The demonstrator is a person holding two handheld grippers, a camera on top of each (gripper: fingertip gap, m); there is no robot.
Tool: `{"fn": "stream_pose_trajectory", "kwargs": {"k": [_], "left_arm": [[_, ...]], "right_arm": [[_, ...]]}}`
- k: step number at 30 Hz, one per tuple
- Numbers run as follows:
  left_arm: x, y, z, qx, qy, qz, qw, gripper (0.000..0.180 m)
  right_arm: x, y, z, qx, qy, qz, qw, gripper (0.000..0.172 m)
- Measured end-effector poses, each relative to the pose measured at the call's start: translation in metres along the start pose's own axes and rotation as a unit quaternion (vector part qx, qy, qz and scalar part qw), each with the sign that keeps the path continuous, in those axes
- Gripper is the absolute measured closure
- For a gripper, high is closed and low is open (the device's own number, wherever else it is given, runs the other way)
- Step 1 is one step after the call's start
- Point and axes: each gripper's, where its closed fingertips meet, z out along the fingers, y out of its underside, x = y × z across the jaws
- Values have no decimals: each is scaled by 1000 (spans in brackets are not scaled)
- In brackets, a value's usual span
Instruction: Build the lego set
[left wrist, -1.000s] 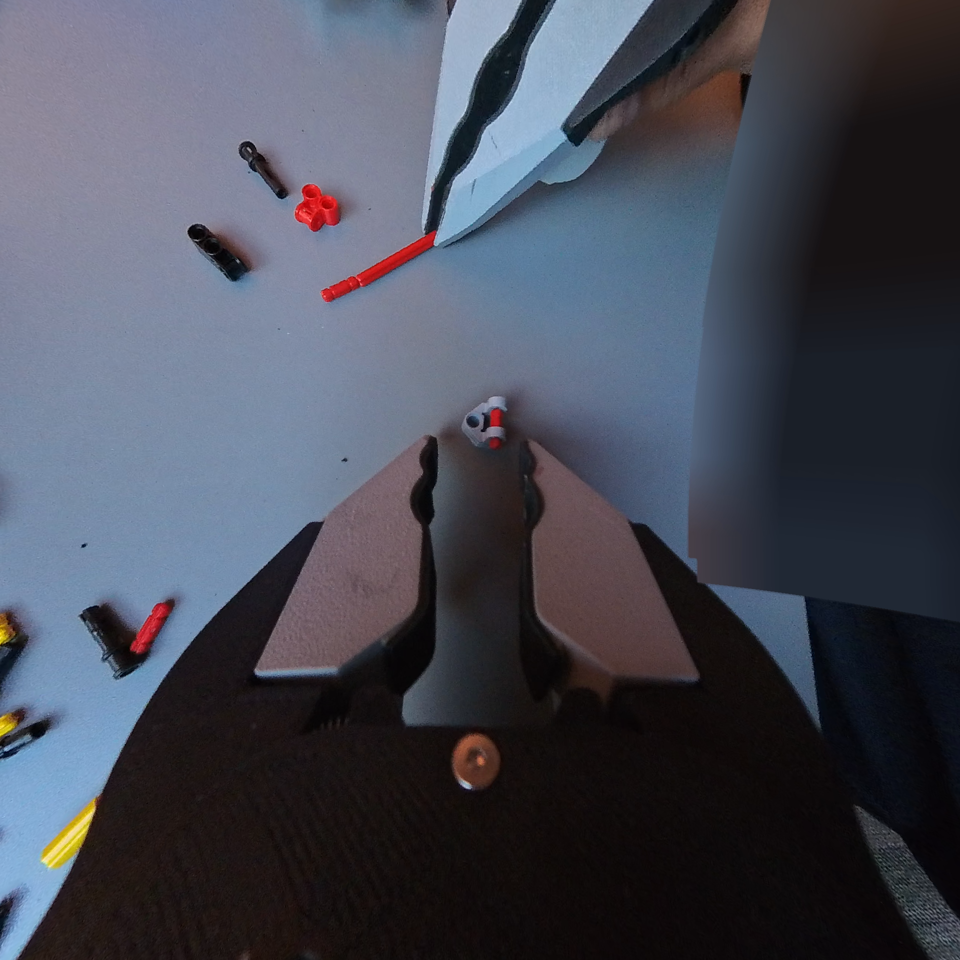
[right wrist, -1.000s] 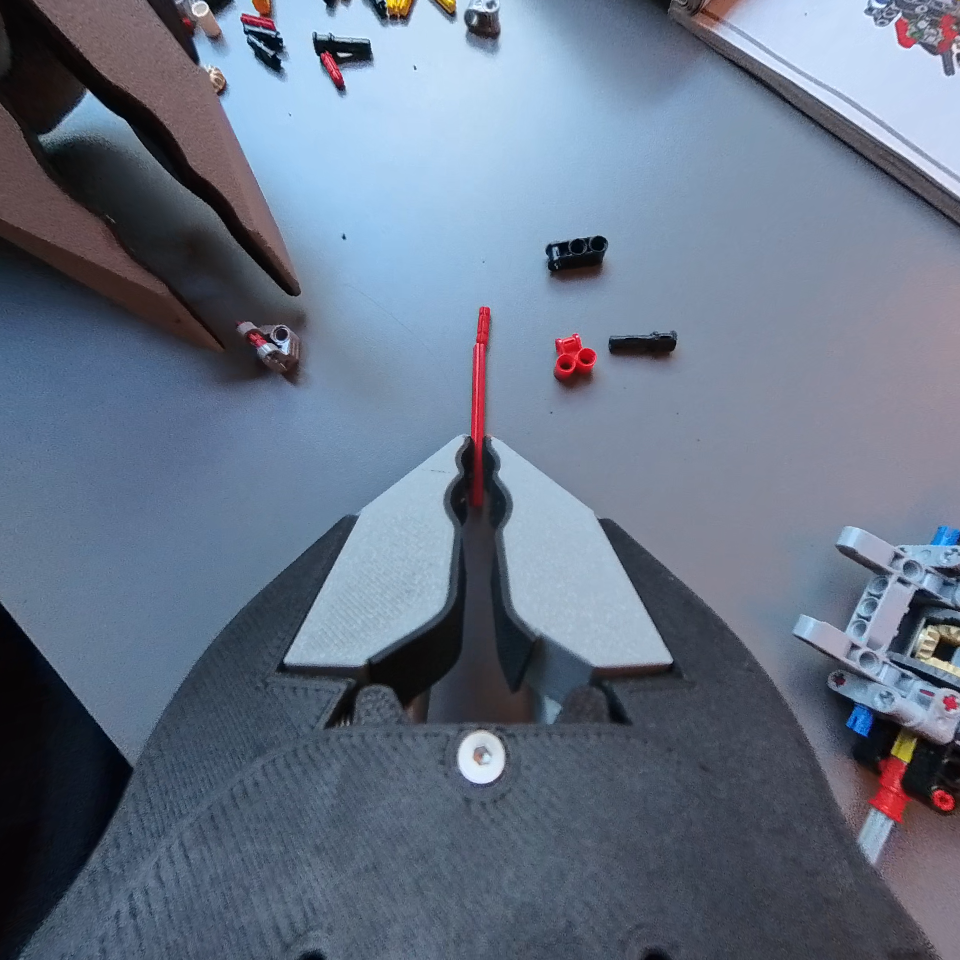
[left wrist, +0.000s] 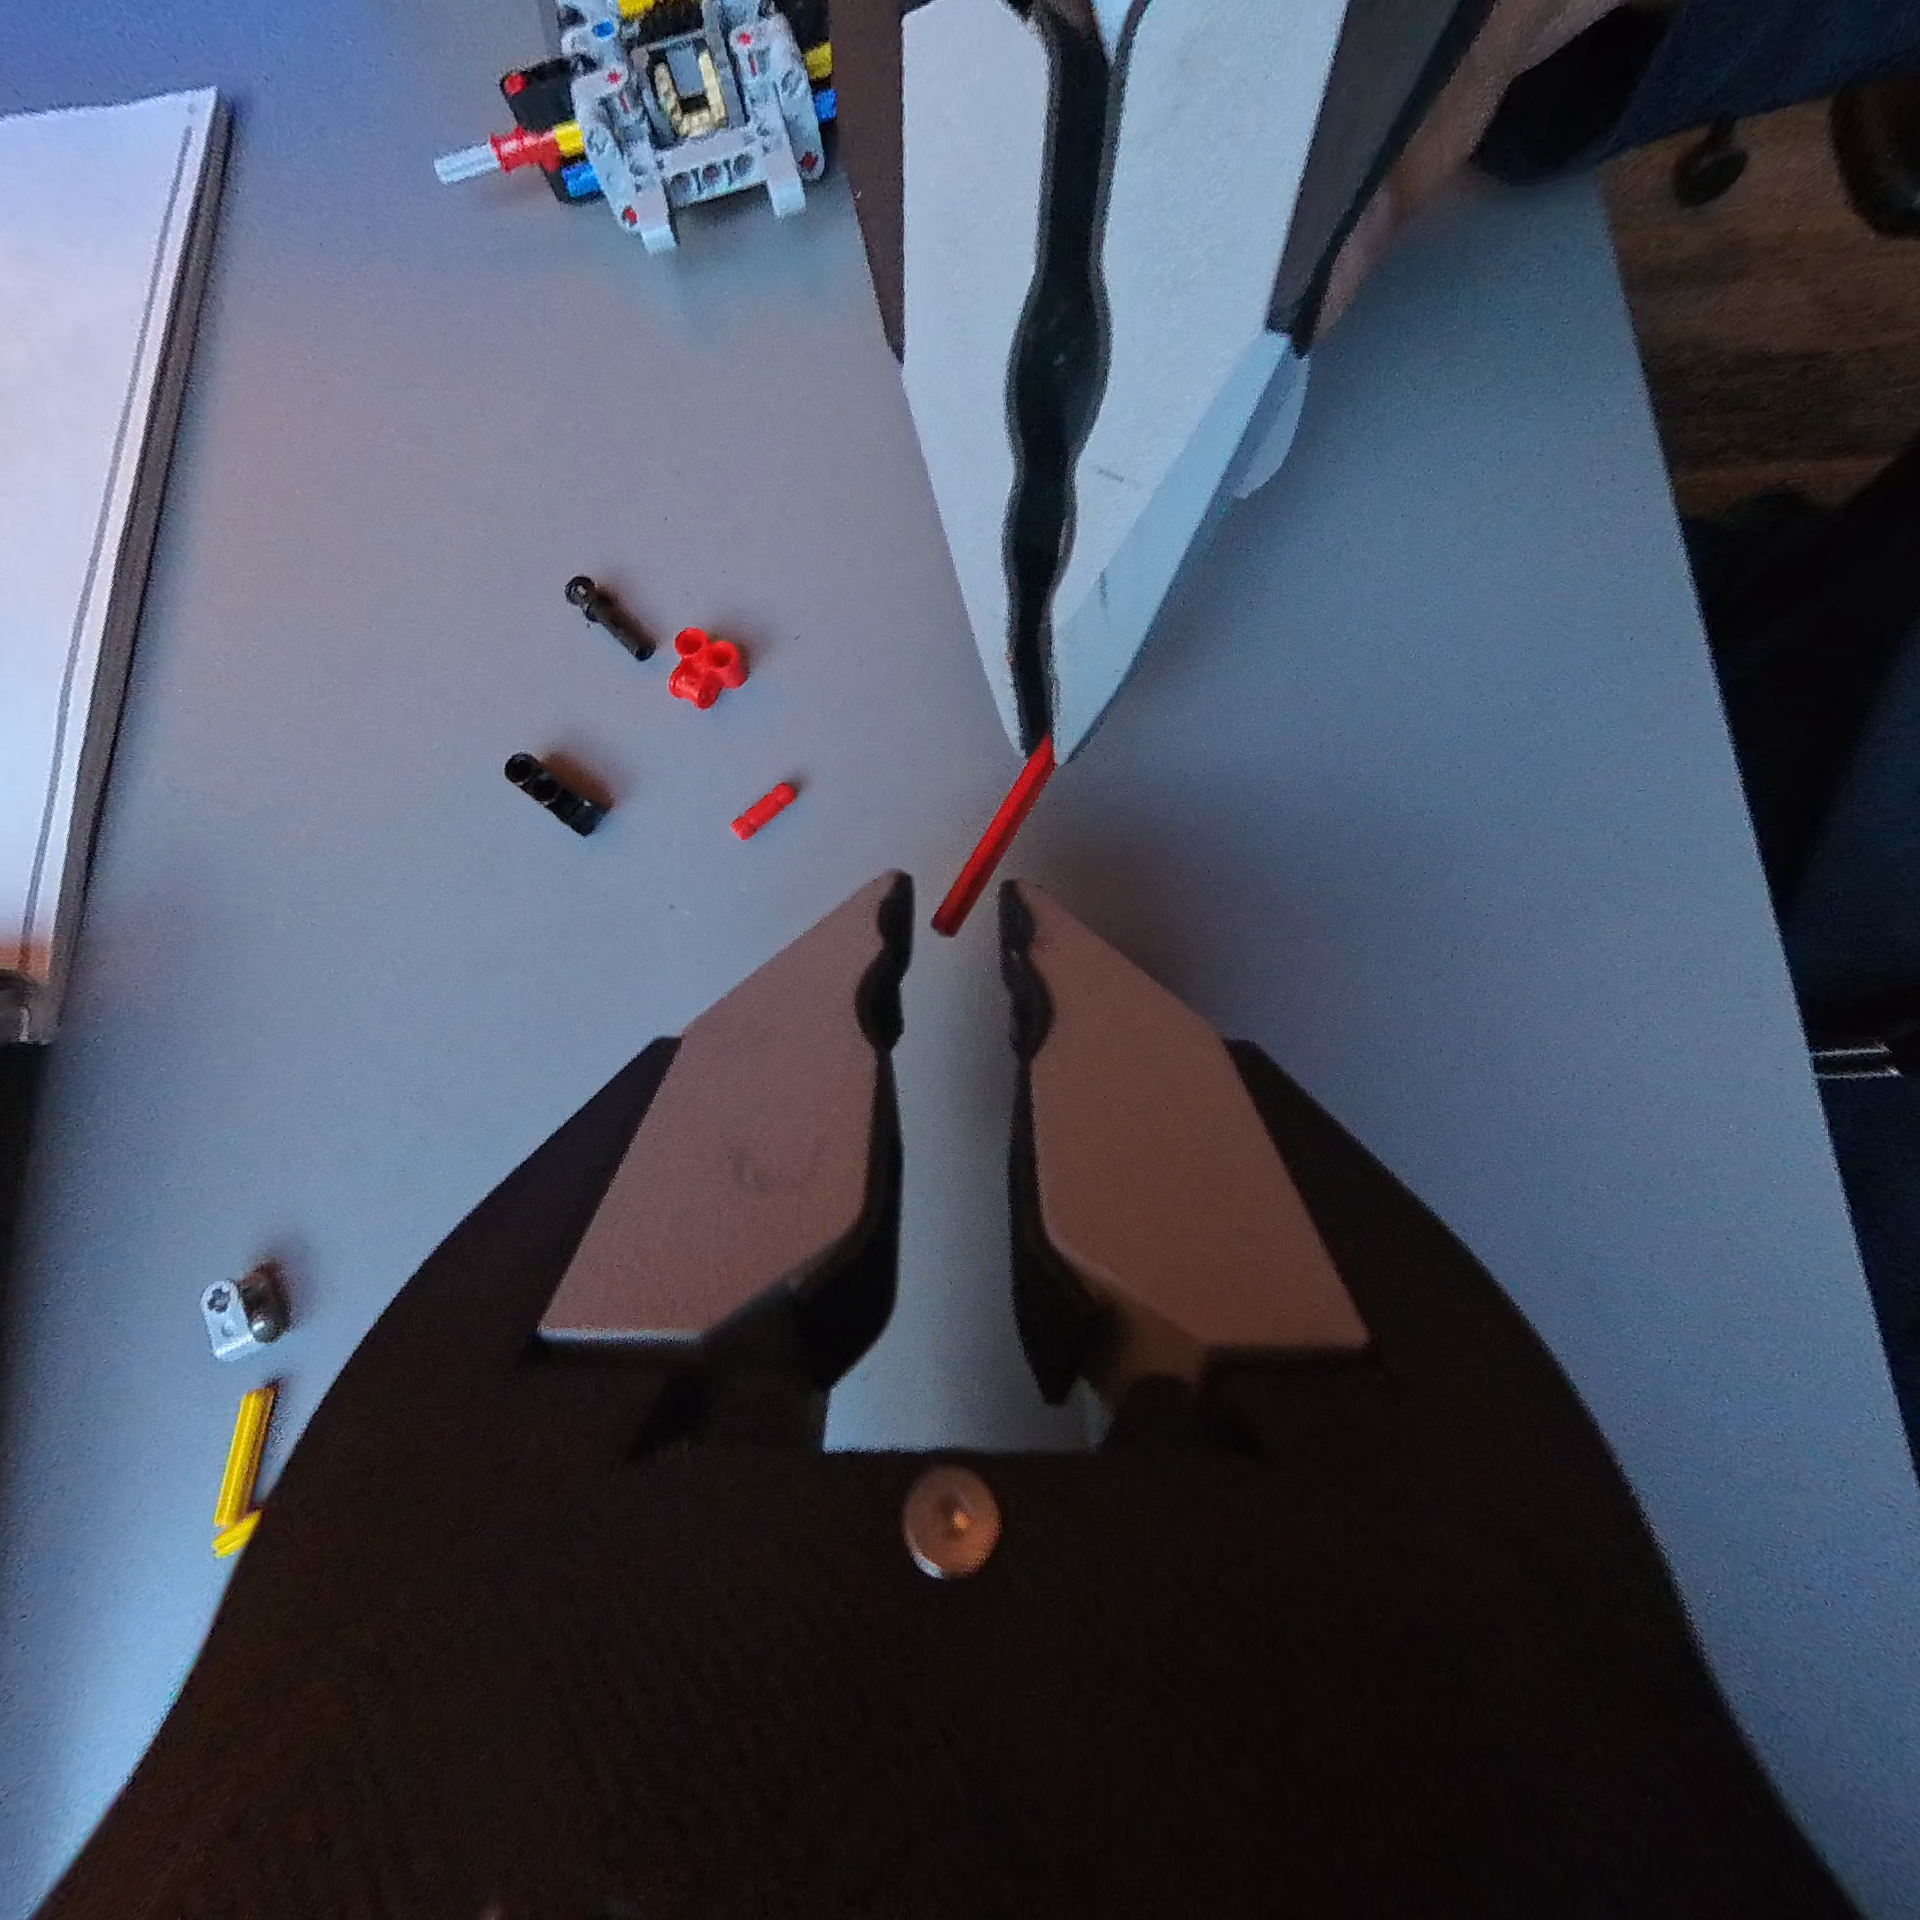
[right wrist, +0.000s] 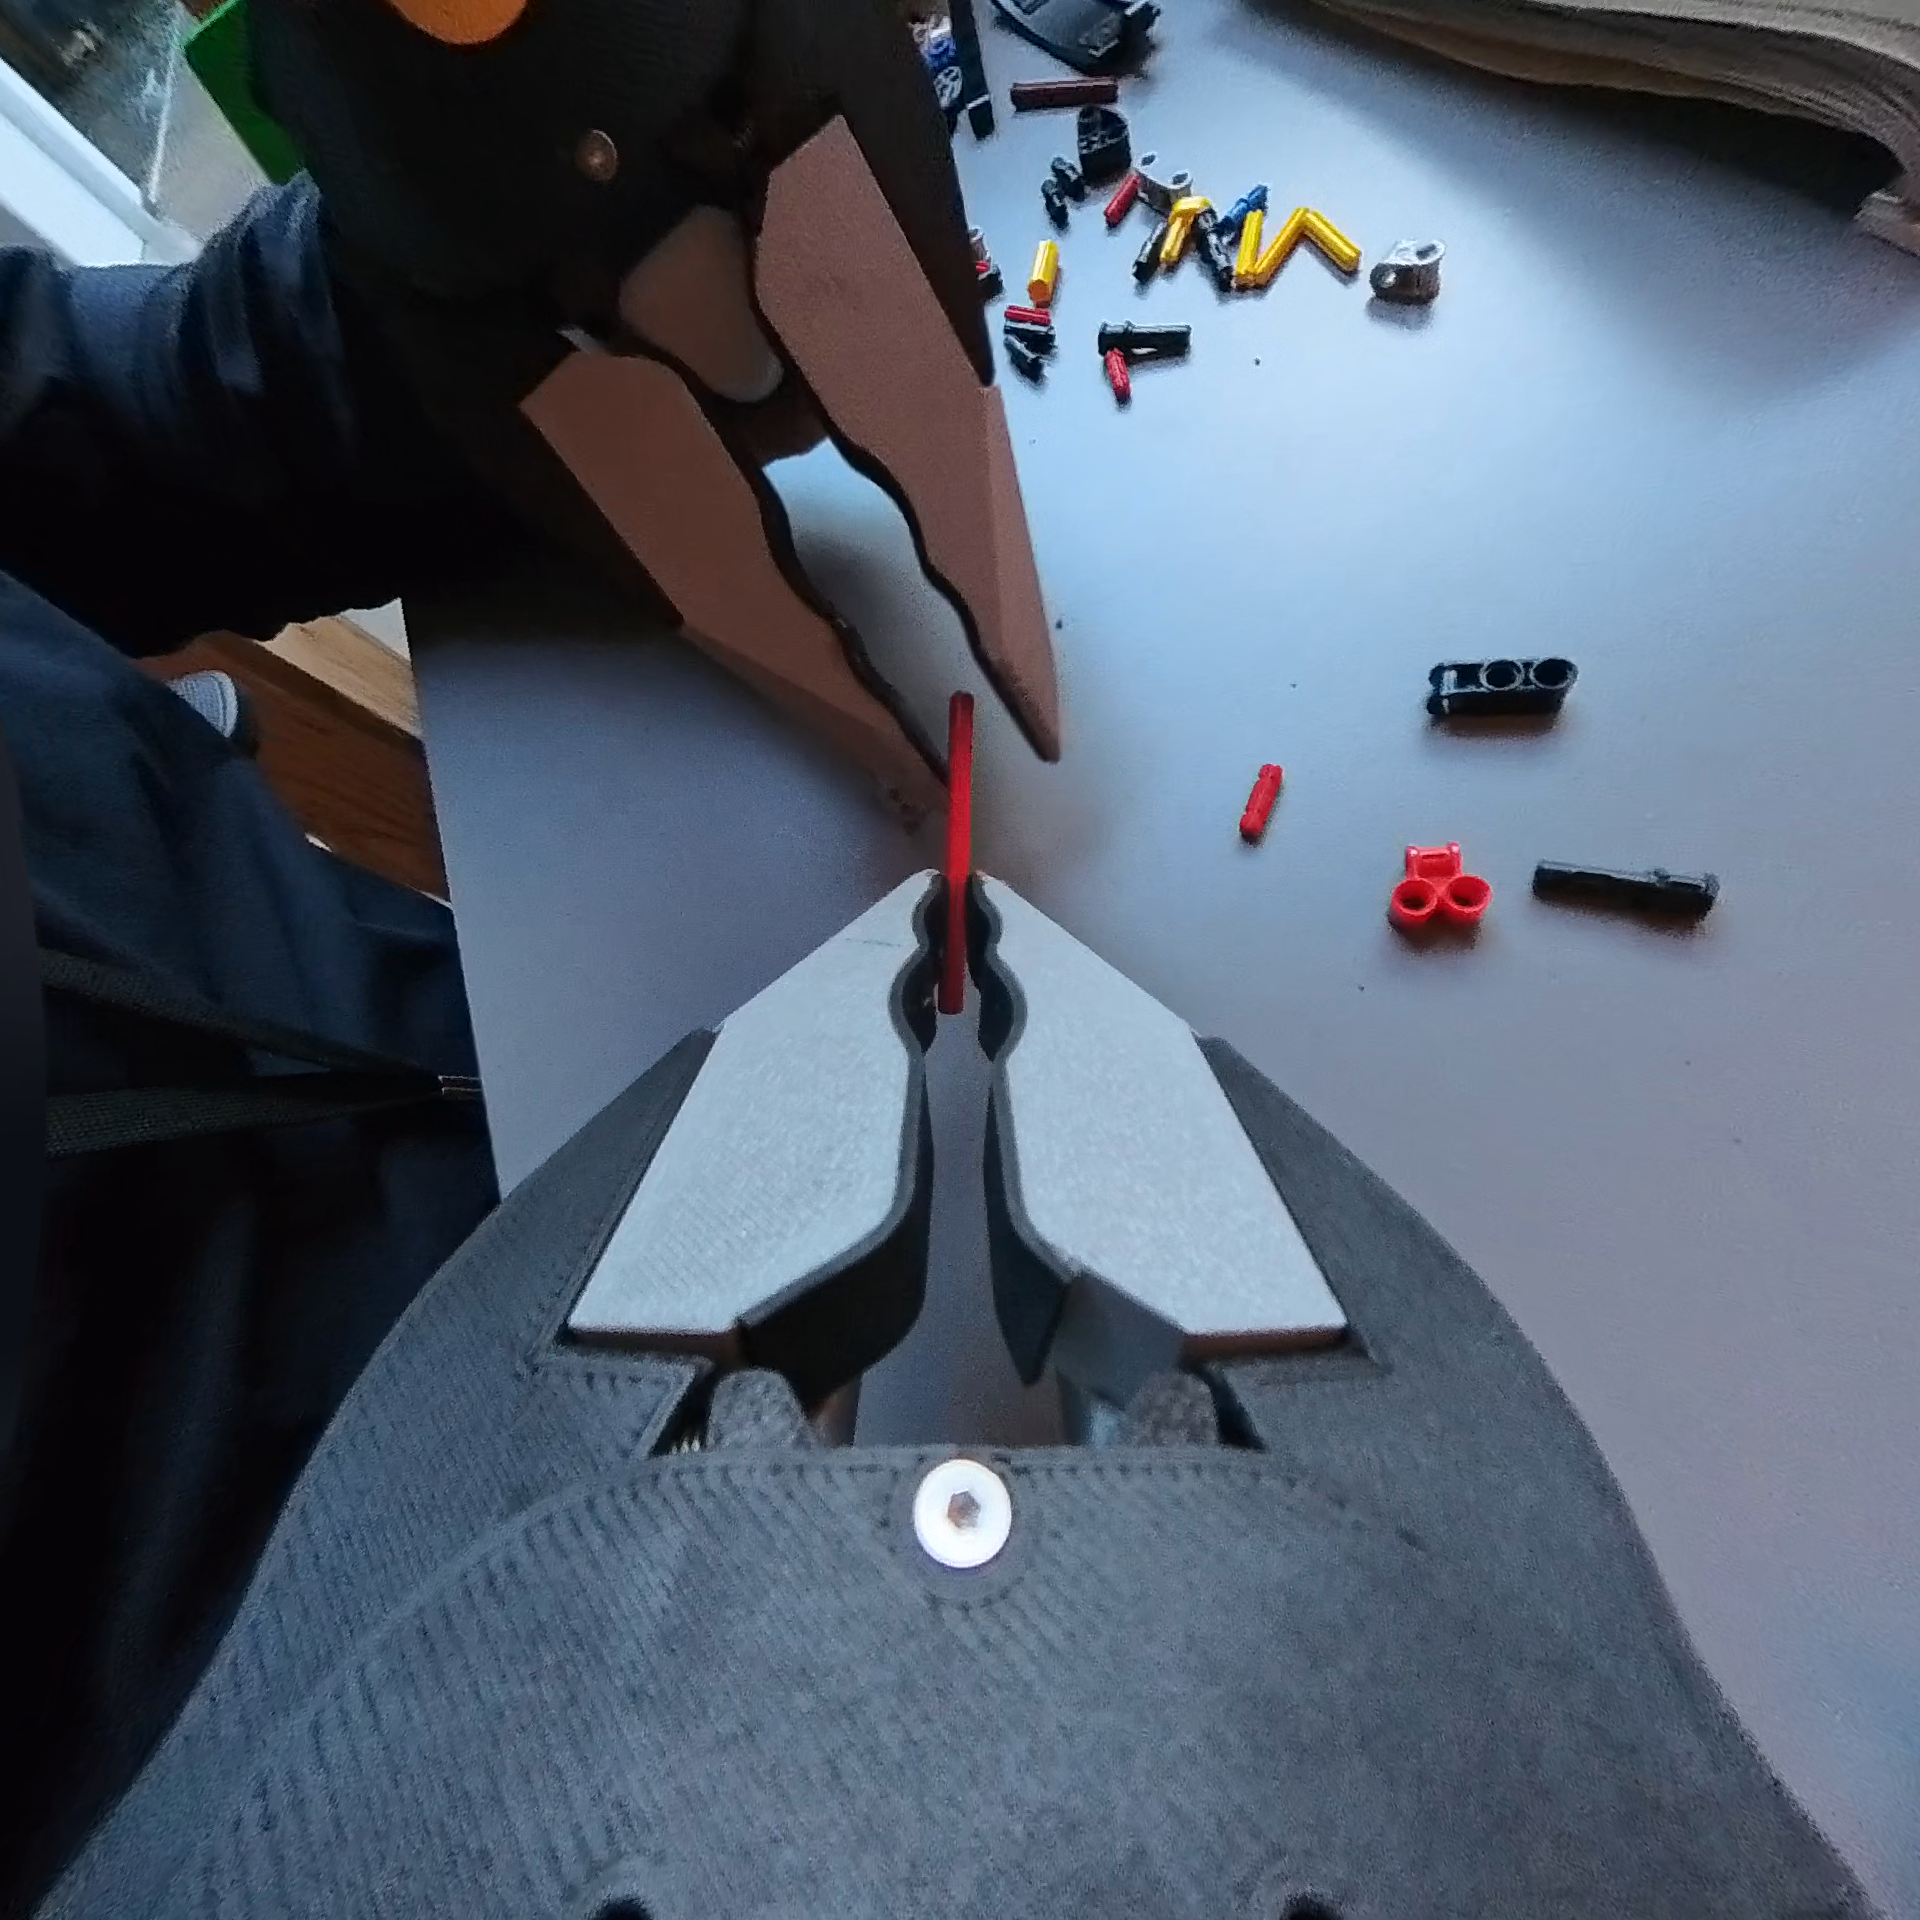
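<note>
Grey worktop [right wrist: 1455,1351], loose small building parts scattered across it.

Right gripper [right wrist: 954,883], grey fingers: jaws clenched on a thin red axle [right wrist: 958,810], both pads pressing its near end. Axle sticks straight out ahead of the tips, clear of the worktop.

Left gripper [left wrist: 954,894], brown fingers: jaws parted, grasping nothing. The axle's free end [left wrist: 966,894] lies between the two tips, a gap showing on each side, closer to the left finger [left wrist: 769,1091]. In the right wrist view the same brown tips [right wrist: 997,727] straddle the axle's far end.

Far ahead and left of the left jaws: part-built grey model [left wrist: 675,114] with yellow, blue and red pieces; a white booklet [left wrist: 94,468] beyond it at the worktop's left side.

Ahead-left of the left jaws, well apart from the axle: black two-hole connector [left wrist: 556,795], black pin [left wrist: 611,618], red triple-hole connector [left wrist: 707,665], short red pin [left wrist: 764,810] nearest the tips.

Left of and behind the left jaws: small grey connector [left wrist: 244,1314], yellow axles [left wrist: 244,1455] just behind it.

Far ahead of the right jaws: cluster of black, yellow and red parts [right wrist: 1195,239].
</note>
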Motion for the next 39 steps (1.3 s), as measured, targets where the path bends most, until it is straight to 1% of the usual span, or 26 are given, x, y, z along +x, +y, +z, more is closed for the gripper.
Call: {"fn": "stream_pose_trajectory", "kwargs": {"k": [1, 4, 10, 11, 14, 15, 18, 20, 25, 27, 28, 29, 30, 33, 34, 36, 39], "left_arm": [[2, -2, -1, 5, 7, 2, 1000, 173], [5, -1, -3, 10, 14, 14, 1000, 175], [13, -3, -3, 32, 46, -2, 998, 178], [13, -4, -3, 36, 47, -3, 998, 179], [12, -7, -5, 50, 51, -13, 997, 179], [12, -8, -6, 55, 57, -19, 997, 179], [14, -12, -9, 72, 71, -28, 994, 179], [15, -15, -11, 82, 73, -27, 994, 179], [17, -17, -15, 93, 67, -1, 993, 179], [18, -17, -18, 98, 69, -1, 993, 179], [18, -15, -19, 92, 72, -10, 993, 178], [15, -9, -19, 75, 70, -22, 994, 171], [12, -2, -21, 60, 69, -33, 995, 158], [16, 6, -27, 56, 89, -48, 993, 147], [15, 9, -26, 48, 85, -51, 994, 148], [14, 15, -21, 26, 78, -53, 995, 156], [22, 16, -16, 17, 92, -38, 995, 160]], "right_arm": [[0, -1, 0, -2, 0, -3, 1000, 172], [-1, -1, 1, -4, -7, -7, 1000, 172], [0, 1, 0, -5, -24, -24, 999, 171], [1, 0, -1, -2, -23, -31, 999, 169], [-4, -4, -3, 7, -32, -73, 997, 159], [-4, -5, -3, 9, -28, -92, 995, 159], [-4, -9, -3, 13, -3, -145, 989, 168], [-5, -11, -3, 15, 2, -171, 985, 168], [-10, -13, -4, 22, 1, -201, 979, 170], [-13, -14, -4, 28, -2, -212, 977, 170], [-13, -14, -4, 28, 1, -220, 975, 171], [-10, -12, -2, 21, 12, -225, 974, 171], [-4, -7, -1, 6, 25, -226, 974, 171], [1, 7, 5, -29, 31, -235, 971, 171], [0, 11, 7, -39, 28, -241, 969, 171], [-1, 17, 12, -57, 25, -251, 966, 171], [-1, 22, 16, -73, 29, -264, 961, 170]]}}
